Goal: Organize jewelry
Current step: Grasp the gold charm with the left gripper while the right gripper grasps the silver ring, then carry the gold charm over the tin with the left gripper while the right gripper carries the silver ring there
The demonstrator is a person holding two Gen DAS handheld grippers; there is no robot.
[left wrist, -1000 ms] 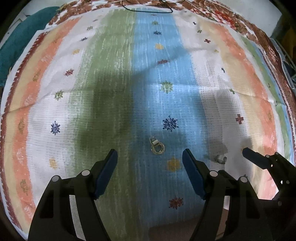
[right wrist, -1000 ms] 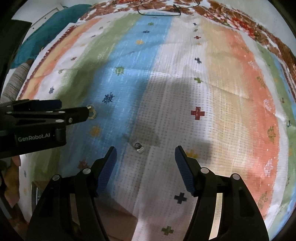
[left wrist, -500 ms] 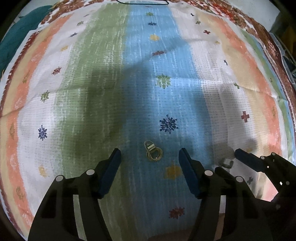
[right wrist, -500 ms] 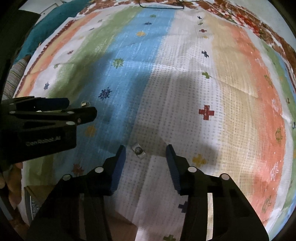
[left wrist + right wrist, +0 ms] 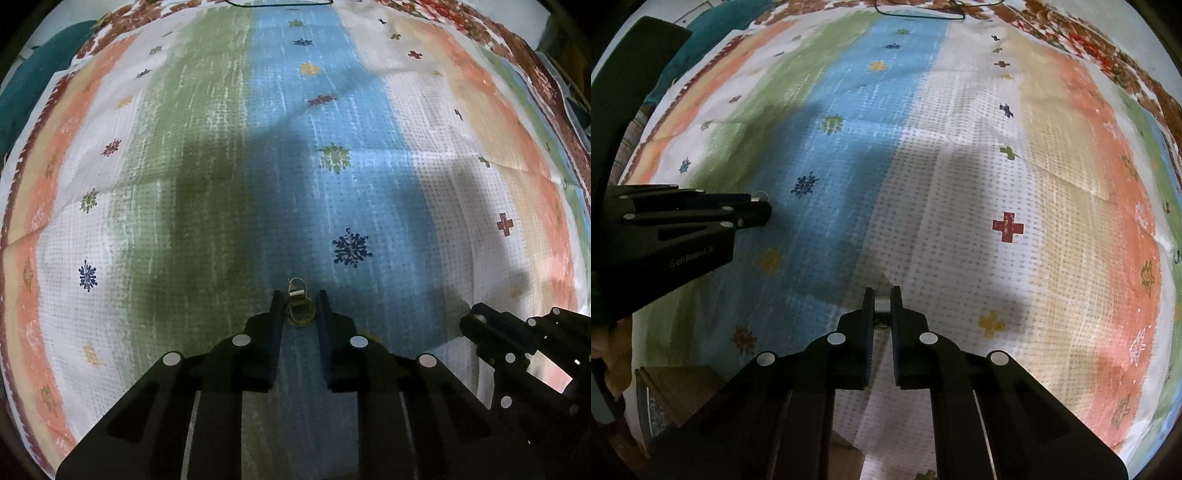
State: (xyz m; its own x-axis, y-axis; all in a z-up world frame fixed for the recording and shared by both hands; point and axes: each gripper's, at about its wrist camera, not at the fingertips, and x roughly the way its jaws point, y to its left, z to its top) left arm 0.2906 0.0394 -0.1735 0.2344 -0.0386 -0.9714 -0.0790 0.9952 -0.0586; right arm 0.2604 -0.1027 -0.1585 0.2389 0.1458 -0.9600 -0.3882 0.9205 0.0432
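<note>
Gold wire ring with small white tag pinched between closed-in black left gripper fingers, on blue stripe of striped woven cloth; black right gripper off to the right, its catch hidden there. Right wrist view: small silver jewelry piece clamped between right gripper fingertips, on white stripe; left gripper far left.

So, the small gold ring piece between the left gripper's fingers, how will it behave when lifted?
The small gold ring piece looks thin and light, so it probably lifts easily. Its round wire edge may slip or rotate between the left gripper pads. The small tag at its top seems loosely attached and may dangle. It lies flat on the soft striped cloth, so rolling seems unlikely.
</note>
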